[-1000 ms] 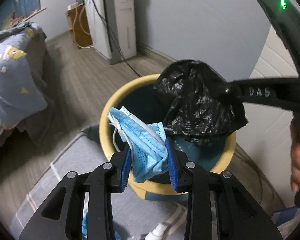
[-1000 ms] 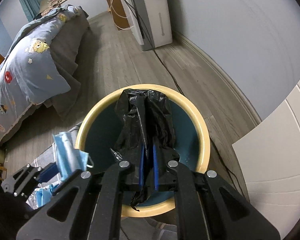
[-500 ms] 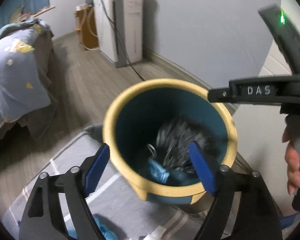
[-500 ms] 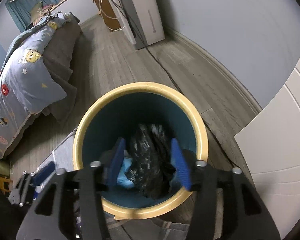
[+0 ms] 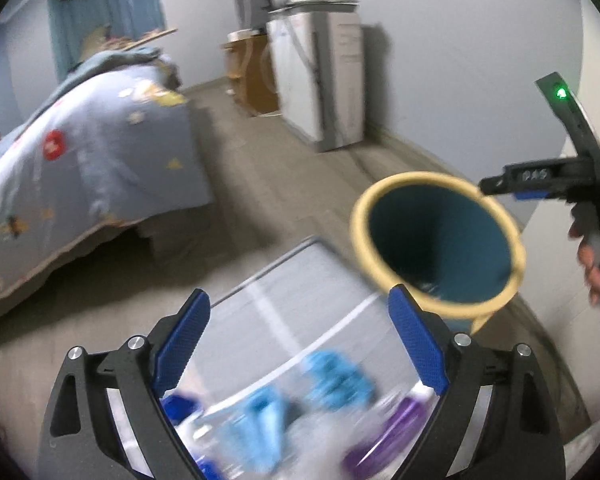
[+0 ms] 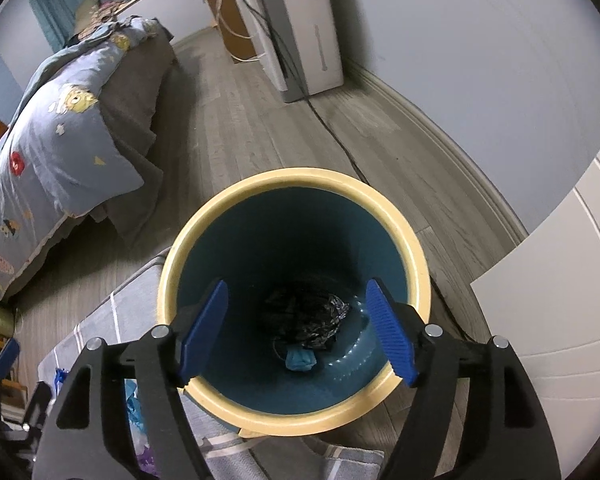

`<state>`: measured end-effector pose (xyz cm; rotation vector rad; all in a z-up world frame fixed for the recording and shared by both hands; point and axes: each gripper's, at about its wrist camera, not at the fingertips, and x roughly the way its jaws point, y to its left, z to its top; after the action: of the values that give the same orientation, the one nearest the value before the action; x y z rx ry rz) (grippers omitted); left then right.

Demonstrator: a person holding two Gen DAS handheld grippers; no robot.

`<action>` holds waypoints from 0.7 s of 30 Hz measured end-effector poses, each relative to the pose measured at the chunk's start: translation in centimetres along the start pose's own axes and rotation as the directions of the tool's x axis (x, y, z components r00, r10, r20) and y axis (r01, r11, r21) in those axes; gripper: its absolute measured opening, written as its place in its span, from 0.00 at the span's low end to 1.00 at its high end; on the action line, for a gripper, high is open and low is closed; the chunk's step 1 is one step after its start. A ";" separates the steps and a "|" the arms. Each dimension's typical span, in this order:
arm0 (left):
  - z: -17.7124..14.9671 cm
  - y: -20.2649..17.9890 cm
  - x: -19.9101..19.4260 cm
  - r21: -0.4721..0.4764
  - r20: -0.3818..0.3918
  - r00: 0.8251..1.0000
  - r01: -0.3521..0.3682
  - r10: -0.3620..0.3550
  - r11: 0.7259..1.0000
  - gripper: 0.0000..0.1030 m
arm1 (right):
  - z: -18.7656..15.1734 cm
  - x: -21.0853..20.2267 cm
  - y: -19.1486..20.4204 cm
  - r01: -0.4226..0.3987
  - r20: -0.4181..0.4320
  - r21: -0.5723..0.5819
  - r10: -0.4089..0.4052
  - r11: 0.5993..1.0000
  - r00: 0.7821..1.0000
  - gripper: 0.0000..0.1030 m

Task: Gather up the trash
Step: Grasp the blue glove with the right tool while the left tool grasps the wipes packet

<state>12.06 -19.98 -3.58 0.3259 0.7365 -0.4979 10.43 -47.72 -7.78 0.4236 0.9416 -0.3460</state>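
Both tongs are spread wide and empty. The right tongs (image 6: 296,328) hover above the yellow-rimmed bin (image 6: 414,258) at frame centre, where a black bag (image 6: 304,316) and blue mask (image 6: 300,358) lie at the bottom. The left tongs (image 5: 300,344) point at blurred blue trash (image 5: 332,378) low in frame on the grey mat (image 5: 284,292), directly between them, so they are likely the nearer pair for the next pickup.

A teal bin (image 6: 260,248) with a cream rim holds a black bag (image 6: 304,316); blue cartoon-print quilt (image 6: 56,140); grey wood-grain floor (image 6: 236,120).
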 end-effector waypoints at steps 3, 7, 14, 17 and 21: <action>-1.8 3.3 -2.1 -0.046 -0.024 0.998 -0.058 0.057 0.997 0.87 | -0.1 -0.6 1.0 -0.014 0.003 -0.025 0.014 1.000 1.000 0.74; -4.2 7.8 -5.0 -0.096 -0.072 0.989 -0.139 0.132 0.986 0.88 | -0.4 -1.6 2.9 -0.016 0.021 -0.090 0.018 0.996 1.000 0.78; -8.4 13.9 -8.2 -0.214 -0.109 0.967 -0.249 0.231 0.944 0.90 | -2.4 -3.4 8.4 -0.074 -0.008 -0.217 0.075 0.973 0.997 0.78; -10.0 15.2 -7.3 -0.255 -0.140 0.965 -0.251 0.221 0.934 0.90 | -3.5 -4.6 11.2 -0.131 -0.028 -0.240 0.128 0.962 0.991 0.79; -11.3 15.2 -5.6 -0.238 -0.185 0.962 -0.244 0.203 0.940 0.90 | -5.3 -5.6 14.3 -0.169 -0.046 -0.251 0.163 0.953 0.986 0.80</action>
<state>10.35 -0.42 -5.85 0.2016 0.8959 -0.1567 10.25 -32.15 -3.01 0.2697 0.9535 -0.0648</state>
